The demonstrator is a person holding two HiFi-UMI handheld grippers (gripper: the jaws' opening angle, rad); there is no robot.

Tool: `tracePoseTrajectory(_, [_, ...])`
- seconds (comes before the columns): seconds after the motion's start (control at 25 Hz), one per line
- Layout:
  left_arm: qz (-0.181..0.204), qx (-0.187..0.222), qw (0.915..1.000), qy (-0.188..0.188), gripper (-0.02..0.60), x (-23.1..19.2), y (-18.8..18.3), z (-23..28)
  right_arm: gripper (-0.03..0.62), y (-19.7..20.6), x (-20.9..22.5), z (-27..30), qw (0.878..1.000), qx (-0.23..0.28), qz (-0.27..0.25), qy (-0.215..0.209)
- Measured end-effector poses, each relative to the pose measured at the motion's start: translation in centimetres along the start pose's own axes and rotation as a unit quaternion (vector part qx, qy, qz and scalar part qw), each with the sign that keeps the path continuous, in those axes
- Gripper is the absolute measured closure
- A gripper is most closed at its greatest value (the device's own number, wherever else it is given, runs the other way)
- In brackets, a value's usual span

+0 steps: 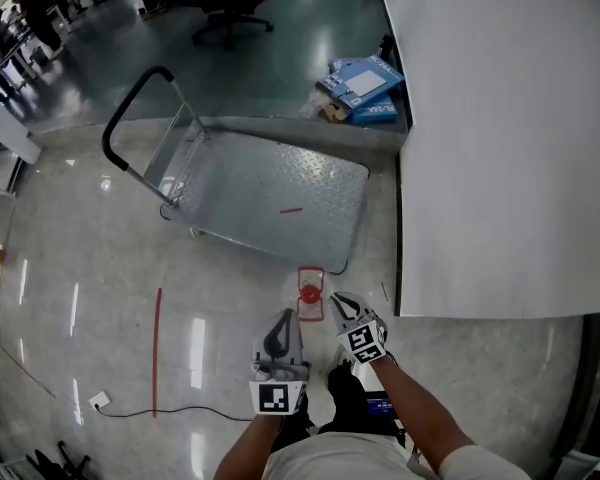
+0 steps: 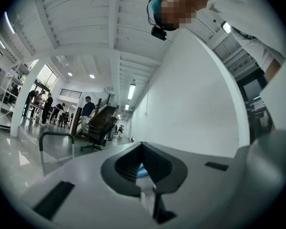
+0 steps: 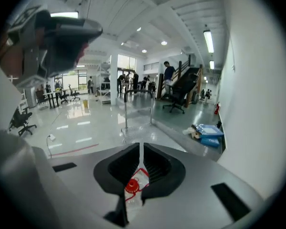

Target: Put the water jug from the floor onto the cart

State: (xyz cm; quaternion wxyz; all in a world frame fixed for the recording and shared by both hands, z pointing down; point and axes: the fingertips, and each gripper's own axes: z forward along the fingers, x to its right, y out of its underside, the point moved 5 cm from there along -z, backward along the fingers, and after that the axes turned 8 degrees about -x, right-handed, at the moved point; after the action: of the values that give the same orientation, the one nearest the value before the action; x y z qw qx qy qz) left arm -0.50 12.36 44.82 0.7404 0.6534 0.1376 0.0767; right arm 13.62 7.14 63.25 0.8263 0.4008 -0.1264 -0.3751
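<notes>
One water jug [image 1: 309,294], red-capped; its print too small to read.

Jug on the floor, right at the cart's near edge.
The water jug [image 1: 310,296] stands on the floor [image 1: 90,268] just before the cart [image 1: 270,203], whose handle [image 1: 130,118] rises at the far-left end. The right gripper [image 1: 340,303] sits just right of the jug, the left gripper [image 1: 283,318] a touch nearer and left. A wall [image 1: 500,138] runs along the right, with boxes [image 1: 365,88] behind the cart beside it. A cable [image 1: 170,410] trails near left.
</notes>
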Motion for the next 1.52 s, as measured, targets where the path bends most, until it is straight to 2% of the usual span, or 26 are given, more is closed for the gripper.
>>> tracePoseTrajectory(0.12, [0.003, -0.012, 0.9998, 0.016, 0.578, -0.7, 1.9, 1.4, 0.58, 3.8, -0.9, 5.0, 0.997, -0.073, -0.013, -0.025])
tracePoseTrajectory(0.2, [0.012, -0.03, 0.999, 0.03, 0.578, -0.8, 3.7, 1.5, 0.577, 6.8, -2.1, 7.7, 0.991, -0.125, -0.023, -0.048])
tracePoseTrajectory(0.24, [0.015, -0.039, 0.9985, 0.036, 0.578, -0.9, 4.7, 1.7, 0.557, 8.2, -2.5, 9.1, 0.987, -0.148, -0.03, -0.058])
tracePoseTrajectory(0.28, [0.014, -0.045, 0.9981, 0.041, 0.578, -1.0, 5.6, 1.8, 0.478, 9.4, -2.8, 10.5, 0.983, -0.169, -0.039, -0.065])
tracePoseTrajectory(0.32, [0.01, -0.049, 0.9978, 0.045, 0.578, -1.2, 6.4, 1.9, 0.44, 10.5, -3.0, 11.9, 0.978, -0.189, -0.048, -0.071])
tracePoseTrajectory(0.6, [-0.01, -0.063, 0.9967, 0.051, 0.578, -3.0, 10.1, 2.0, 0.38, 15.9, -4.7, 20.5, 0.943, -0.294, -0.101, -0.118])
tracePoseTrajectory(0.84, [-0.023, -0.092, 0.9941, 0.053, 0.578, -4.7, 14.0, 2.6, 0.336, 18.4, -5.9, 24.4, 0.926, -0.334, -0.124, -0.128])
tracePoseTrajectory(1.04, [-0.034, -0.095, 0.9938, 0.046, 0.578, -6.3, 14.9, 2.7, 0.328, 20.0, -5.9, 26.3, 0.912, -0.362, -0.14, -0.13])
tracePoseTrajectory(1.24, [-0.047, -0.093, 0.9941, 0.028, 0.578, -7.7, 15.1, 2.8, 0.304, 20.5, -6.1, 27.2, 0.905, -0.369, -0.169, -0.131])
tracePoseTrajectory(1.52, [-0.051, -0.093, 0.9939, 0.03, 0.578, -7.7, 15.0, 2.6, 0.293, 20.9, -6.1, 27.9, 0.899, -0.38, -0.174, -0.135])
